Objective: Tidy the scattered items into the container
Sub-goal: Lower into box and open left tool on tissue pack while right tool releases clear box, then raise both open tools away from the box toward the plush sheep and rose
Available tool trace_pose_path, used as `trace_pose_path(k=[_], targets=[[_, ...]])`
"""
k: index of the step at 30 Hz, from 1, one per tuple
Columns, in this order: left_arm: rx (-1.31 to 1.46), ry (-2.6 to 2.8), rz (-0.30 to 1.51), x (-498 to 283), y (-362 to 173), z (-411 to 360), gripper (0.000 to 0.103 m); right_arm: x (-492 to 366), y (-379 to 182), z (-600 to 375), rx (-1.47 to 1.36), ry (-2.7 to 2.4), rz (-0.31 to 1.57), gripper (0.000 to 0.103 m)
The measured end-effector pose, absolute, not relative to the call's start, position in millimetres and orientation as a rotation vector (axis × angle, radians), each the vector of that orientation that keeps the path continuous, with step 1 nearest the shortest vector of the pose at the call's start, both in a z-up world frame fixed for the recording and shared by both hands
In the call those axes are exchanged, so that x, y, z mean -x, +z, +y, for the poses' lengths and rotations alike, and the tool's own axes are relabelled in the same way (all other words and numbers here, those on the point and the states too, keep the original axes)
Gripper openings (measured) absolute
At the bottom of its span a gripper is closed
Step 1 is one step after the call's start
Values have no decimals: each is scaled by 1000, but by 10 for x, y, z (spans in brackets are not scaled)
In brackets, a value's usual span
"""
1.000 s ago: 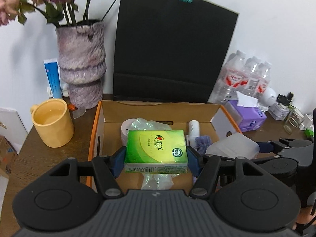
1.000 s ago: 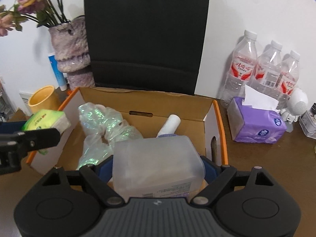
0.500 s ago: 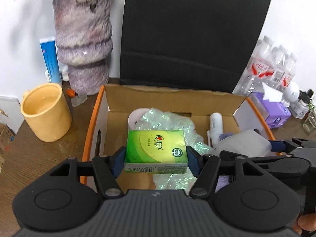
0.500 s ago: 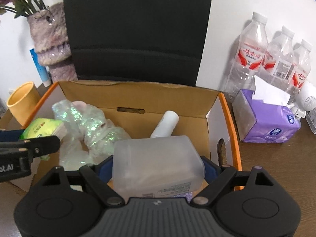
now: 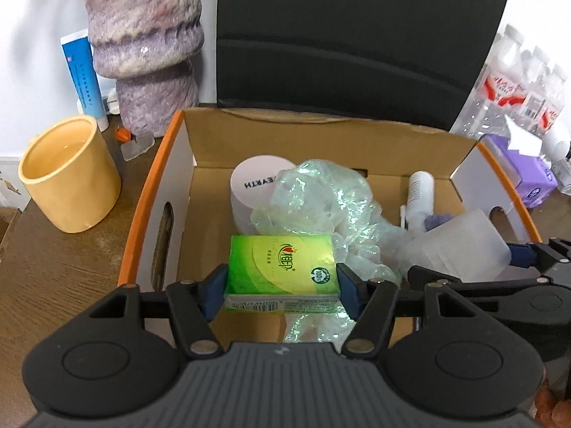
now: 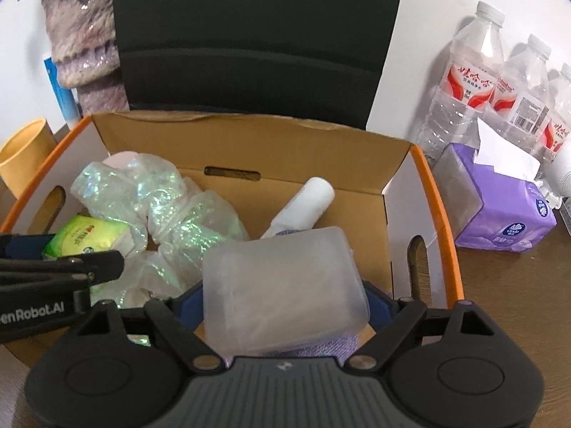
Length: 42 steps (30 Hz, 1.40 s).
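Cardboard box (image 5: 185, 132) lay ahead of and below both sets of fingers. We held the frosted plastic case (image 6: 282, 285) in the right gripper (image 6: 282, 299), the green tissue pack (image 5: 282, 267) in the left gripper (image 5: 282, 285). Released there, either risked sliding off the crumpled plastic bag (image 5: 321, 199) beneath.

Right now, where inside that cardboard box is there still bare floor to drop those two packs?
Bare floor shows along the cardboard box right wall, past the white tube, and a strip by the left wall. The middle is crowded: crinkled plastic wrap and a white round tub fill it.
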<state>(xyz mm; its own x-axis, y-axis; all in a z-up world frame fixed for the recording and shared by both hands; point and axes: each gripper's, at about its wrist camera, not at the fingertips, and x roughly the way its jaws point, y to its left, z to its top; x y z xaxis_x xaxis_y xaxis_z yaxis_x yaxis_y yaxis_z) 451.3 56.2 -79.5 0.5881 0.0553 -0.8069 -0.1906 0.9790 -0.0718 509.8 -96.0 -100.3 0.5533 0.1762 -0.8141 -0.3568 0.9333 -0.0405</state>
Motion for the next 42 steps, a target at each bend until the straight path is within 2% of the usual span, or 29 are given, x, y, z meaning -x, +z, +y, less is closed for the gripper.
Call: trace_pose_path(k=[6,9,10,12,17,42], targets=[[179,154,953,-4533,-829,606,67,-5112,-1010,-972,193,318,943,86],[173,159,946,-4507,-792,610,73,-5112,-998,-989,188,319,941,87],[168,161,942,-4494,-776,609,80,-5104,-990,-999,188,319,934,87],[159,164,934,-4470,-742,606,89,-5091,-968,-1025,187,312,926,91],[180,151,907,-4395,-643,649,103,-5048,-877,-1121,143,315,910,103],[235,118,764,-3713,-85,634,103,-4356,-339,-1249,115,370,802,103]])
